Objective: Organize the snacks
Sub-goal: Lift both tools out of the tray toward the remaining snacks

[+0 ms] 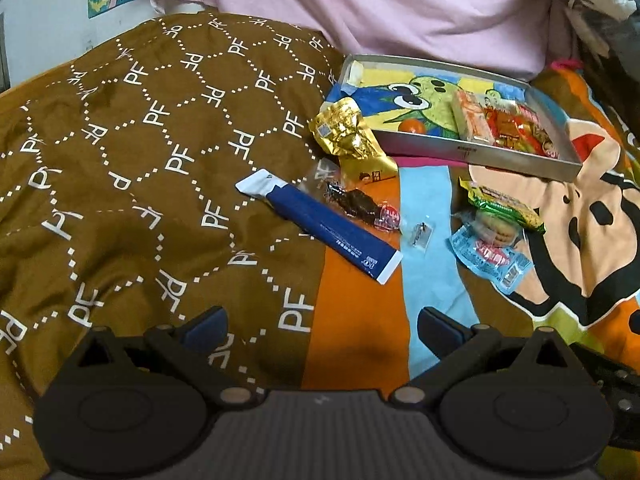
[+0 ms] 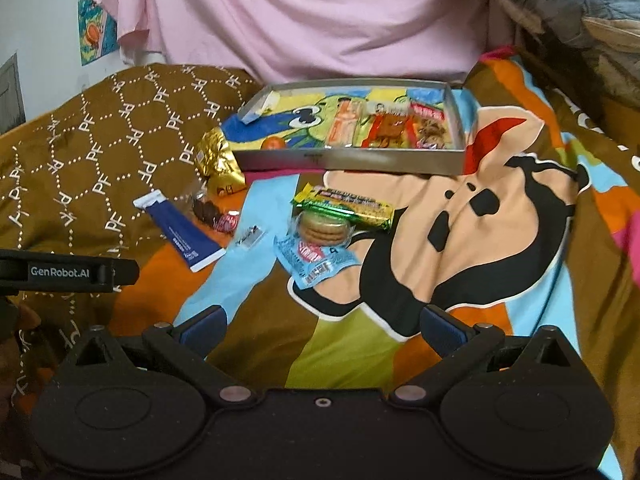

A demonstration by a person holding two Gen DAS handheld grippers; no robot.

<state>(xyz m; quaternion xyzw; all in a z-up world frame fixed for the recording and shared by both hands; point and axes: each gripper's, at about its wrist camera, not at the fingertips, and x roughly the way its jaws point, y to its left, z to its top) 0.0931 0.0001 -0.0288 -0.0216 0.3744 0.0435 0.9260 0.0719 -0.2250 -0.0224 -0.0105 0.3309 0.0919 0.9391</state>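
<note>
Two grippers are held low over a bed, each with its jaws spread wide and nothing between them: the left gripper (image 1: 320,326) above the brown patterned quilt (image 1: 132,152), the right gripper (image 2: 322,326) above the cartoon blanket (image 2: 492,216). A shallow grey tray (image 2: 352,160) is set on the blanket farther back, with several snack packets (image 2: 400,126) lined up at its right end and a small orange ball (image 2: 274,143) near its front wall. Just left of the tray a gold foil packet (image 1: 352,136) is seen. Nearer, a long blue packet (image 1: 332,230), a dark wrapped sweet (image 1: 360,204), a green biscuit bar (image 2: 344,202) and a light-blue cookie packet (image 2: 316,252) are scattered, the last two touching.
</note>
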